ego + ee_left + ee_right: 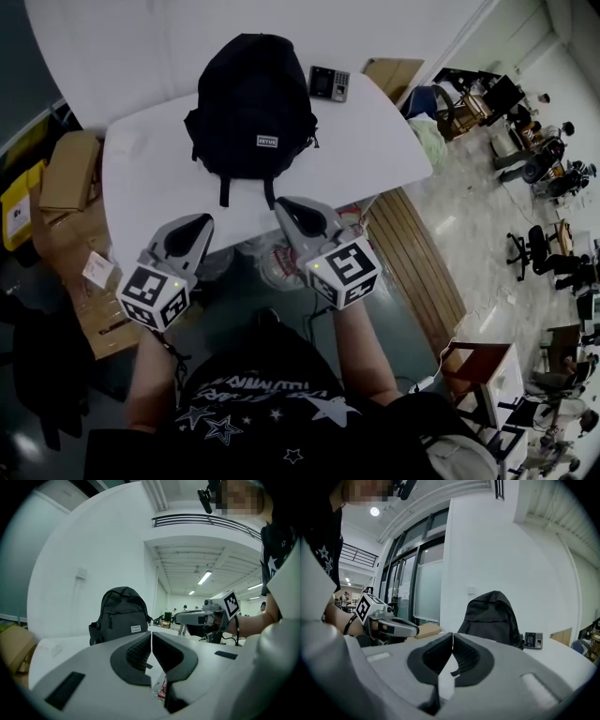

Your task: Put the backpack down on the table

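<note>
A black backpack (251,111) stands upright on the white table (375,131), leaning toward the wall; it also shows in the left gripper view (121,615) and the right gripper view (491,618). Both grippers hover off the table's near edge, clear of the backpack. My left gripper (200,223) is shut with nothing between its jaws (151,641). My right gripper (284,206) is likewise shut and empty (452,641). Two dangling straps of the backpack hang toward the table's front edge.
A small keypad device (329,82) lies on the table right of the backpack. Cardboard boxes (67,169) are stacked at the left of the table. A bag (281,265) sits on the floor under the near edge. Office chairs (532,253) stand far right.
</note>
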A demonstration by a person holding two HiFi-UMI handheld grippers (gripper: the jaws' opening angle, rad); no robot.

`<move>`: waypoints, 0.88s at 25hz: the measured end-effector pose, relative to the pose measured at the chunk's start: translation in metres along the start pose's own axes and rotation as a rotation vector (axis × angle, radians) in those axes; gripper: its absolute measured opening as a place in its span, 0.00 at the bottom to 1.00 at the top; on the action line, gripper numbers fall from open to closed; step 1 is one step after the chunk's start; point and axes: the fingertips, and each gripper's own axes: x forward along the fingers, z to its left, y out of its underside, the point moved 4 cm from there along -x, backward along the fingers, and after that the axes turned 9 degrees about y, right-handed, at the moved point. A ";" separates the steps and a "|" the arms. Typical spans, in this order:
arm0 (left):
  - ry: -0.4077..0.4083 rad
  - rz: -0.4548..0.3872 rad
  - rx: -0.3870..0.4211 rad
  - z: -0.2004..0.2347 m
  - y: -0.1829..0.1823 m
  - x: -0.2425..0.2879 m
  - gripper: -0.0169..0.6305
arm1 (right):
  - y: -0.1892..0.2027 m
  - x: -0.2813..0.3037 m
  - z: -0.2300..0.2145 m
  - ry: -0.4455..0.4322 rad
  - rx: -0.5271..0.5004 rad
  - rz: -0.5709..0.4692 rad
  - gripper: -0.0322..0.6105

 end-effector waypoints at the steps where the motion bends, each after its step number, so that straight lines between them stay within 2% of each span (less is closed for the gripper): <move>1: 0.005 0.001 0.002 -0.001 0.001 -0.006 0.05 | 0.000 -0.001 0.007 0.005 0.002 0.000 0.05; 10: 0.027 -0.011 0.028 -0.013 0.003 -0.067 0.05 | -0.003 -0.020 0.072 0.052 -0.012 0.011 0.05; 22: 0.062 -0.032 0.059 -0.059 0.006 -0.139 0.05 | -0.007 -0.069 0.151 0.084 -0.052 0.046 0.05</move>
